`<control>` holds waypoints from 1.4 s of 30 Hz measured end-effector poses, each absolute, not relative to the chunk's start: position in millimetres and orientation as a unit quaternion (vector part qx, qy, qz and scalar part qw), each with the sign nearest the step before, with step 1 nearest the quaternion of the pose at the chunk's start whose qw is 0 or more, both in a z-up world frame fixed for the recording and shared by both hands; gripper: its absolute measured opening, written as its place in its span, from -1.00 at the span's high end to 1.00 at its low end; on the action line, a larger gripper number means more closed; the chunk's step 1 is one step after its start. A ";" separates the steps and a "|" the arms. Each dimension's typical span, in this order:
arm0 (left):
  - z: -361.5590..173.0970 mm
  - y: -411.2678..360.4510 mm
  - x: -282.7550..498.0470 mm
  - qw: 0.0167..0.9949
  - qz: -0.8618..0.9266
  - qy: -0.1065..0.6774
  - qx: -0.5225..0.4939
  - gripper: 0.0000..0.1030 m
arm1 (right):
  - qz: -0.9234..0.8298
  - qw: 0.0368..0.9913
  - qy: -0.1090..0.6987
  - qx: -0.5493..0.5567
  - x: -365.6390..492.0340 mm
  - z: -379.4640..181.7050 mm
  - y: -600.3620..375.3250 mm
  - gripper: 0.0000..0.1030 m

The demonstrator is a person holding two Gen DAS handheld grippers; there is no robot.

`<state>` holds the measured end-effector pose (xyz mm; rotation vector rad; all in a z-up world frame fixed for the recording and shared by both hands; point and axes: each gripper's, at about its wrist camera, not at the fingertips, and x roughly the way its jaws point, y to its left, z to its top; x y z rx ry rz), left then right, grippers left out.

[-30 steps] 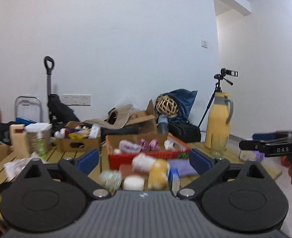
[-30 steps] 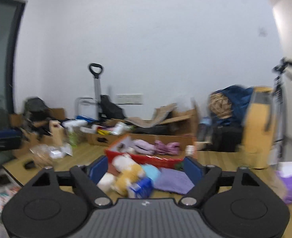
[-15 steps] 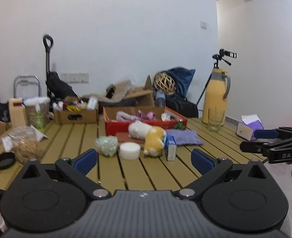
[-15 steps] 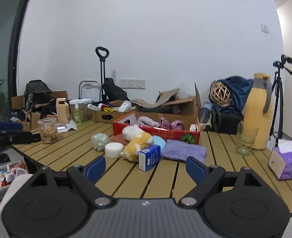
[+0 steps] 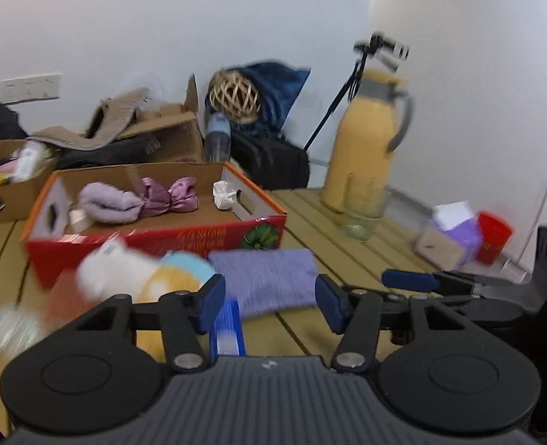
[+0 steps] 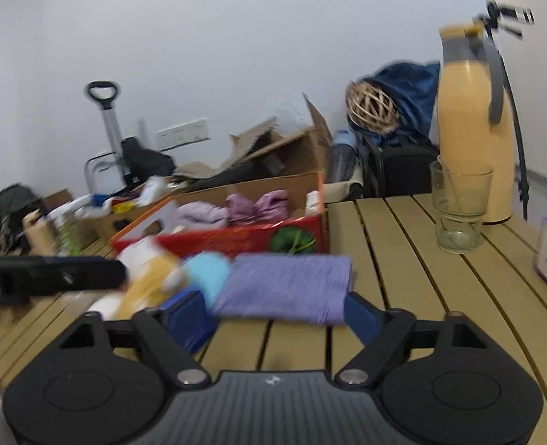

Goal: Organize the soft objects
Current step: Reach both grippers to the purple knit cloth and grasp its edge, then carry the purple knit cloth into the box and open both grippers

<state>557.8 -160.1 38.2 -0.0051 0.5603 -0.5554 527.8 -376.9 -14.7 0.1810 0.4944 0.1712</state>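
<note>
Slatted wooden table (image 5: 351,259), cluttered wall side. Left to right: plush toy (image 5: 125,278), blue carton (image 5: 226,328), folded purple cloth (image 5: 269,282), tissue box (image 5: 449,237); red box (image 5: 154,241) behind already holds soft pieces. Both grippers have closed in on the cloth from further back. Left gripper (image 5: 269,302) jaws have just been narrowing, nothing between them; right gripper (image 6: 279,317) likewise narrowing, open, pads flanking the cloth's near edge. Likely the cloth goes first. Only the right view shows the trolley handle (image 6: 102,92); only the left shows the red cup (image 5: 494,237).
</note>
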 end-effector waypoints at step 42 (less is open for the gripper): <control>-22.5 -237.4 659.4 0.876 -0.293 0.383 -0.015 -0.26 | -0.020 0.957 0.290 0.022 614.2 -60.9 -418.9 0.95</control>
